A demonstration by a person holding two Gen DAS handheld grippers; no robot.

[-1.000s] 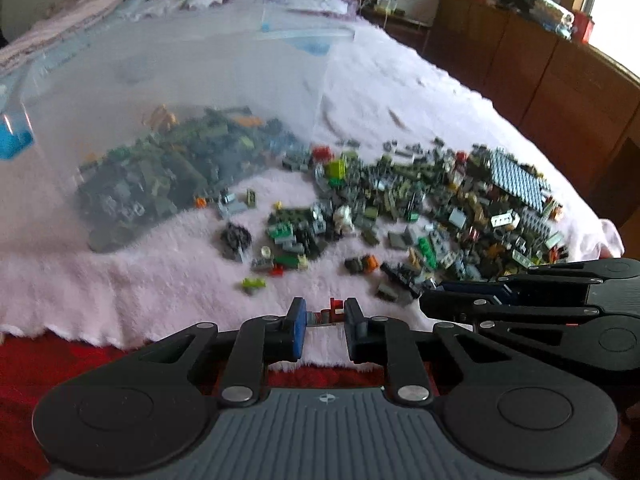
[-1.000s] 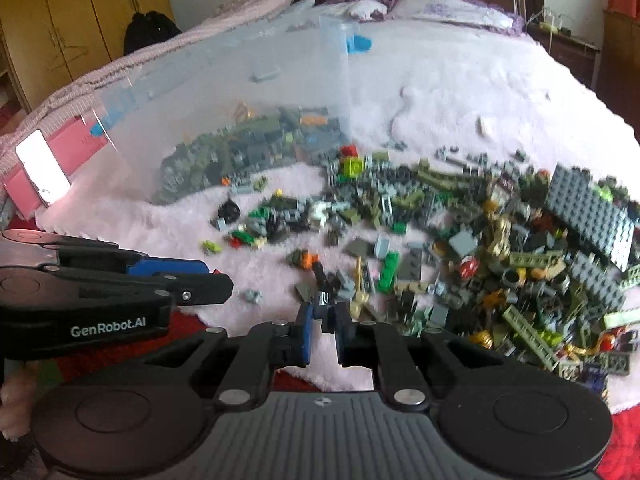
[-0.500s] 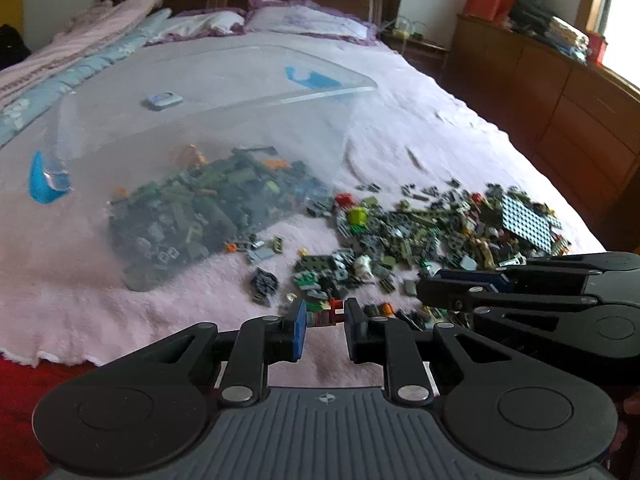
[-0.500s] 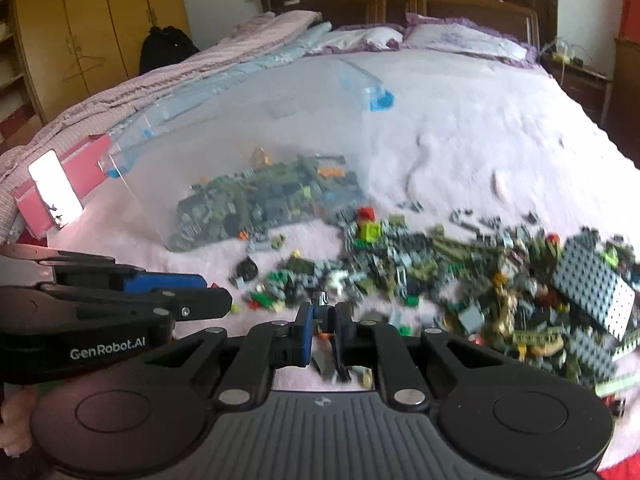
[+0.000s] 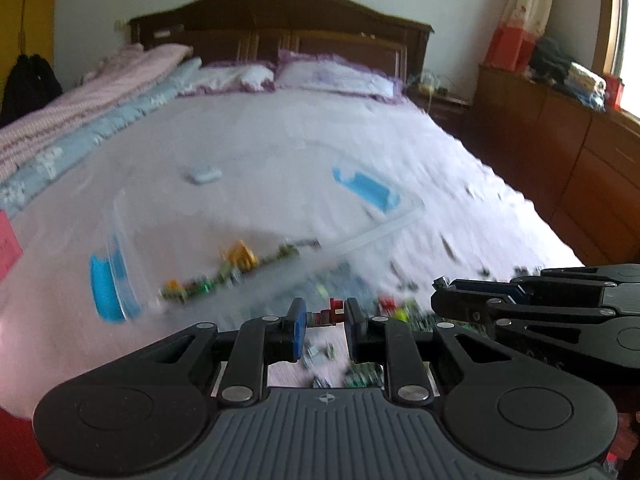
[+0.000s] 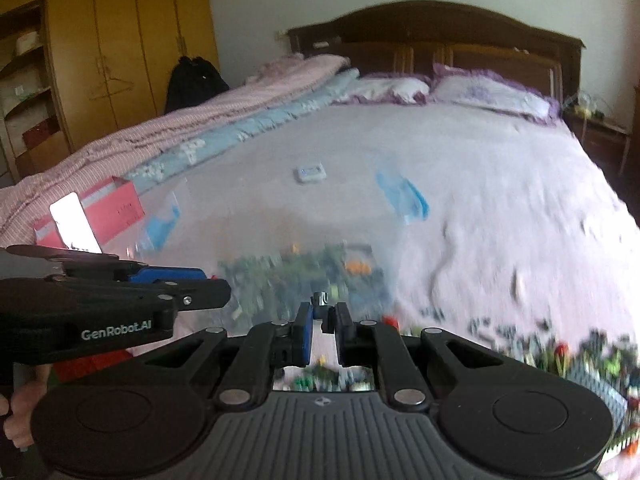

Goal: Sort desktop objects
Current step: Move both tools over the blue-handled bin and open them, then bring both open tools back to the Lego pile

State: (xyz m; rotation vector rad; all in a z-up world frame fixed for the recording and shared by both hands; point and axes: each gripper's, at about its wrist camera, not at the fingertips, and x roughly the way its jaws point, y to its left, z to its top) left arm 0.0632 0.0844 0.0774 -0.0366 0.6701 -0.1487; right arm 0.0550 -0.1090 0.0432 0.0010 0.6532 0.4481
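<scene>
The bed (image 5: 360,152), under a pale pink cover, fills everything ahead of both grippers, running away to the dark headboard. On it, just ahead of the left gripper (image 5: 326,317) and a little to its left, stands the clear plastic bin (image 5: 256,236) with blue latches; the views are smeared by motion, but a layer of small building bricks shows on its floor. From the right gripper (image 6: 323,317) the same bin lies straight ahead and slightly left. The loose brick pile (image 6: 560,354) spreads on the cover ahead and to the right of the right gripper, and partly beneath both.

The left gripper is clamped on a small red piece (image 5: 335,307), its jaws nearly together with the piece between the tips. The right gripper is likewise closed down on a small dark piece (image 6: 321,299) that pokes up between its tips. The two tools sit side by side, each visible at the edge of the other's view.

The step in hand looks like the carry: both pieces are lifted and pointed at the bin. The next move calls for bringing each tip over the bin's open top, clear of its near wall, then parting the jaws so the bricks drop inside and not onto the cover
</scene>
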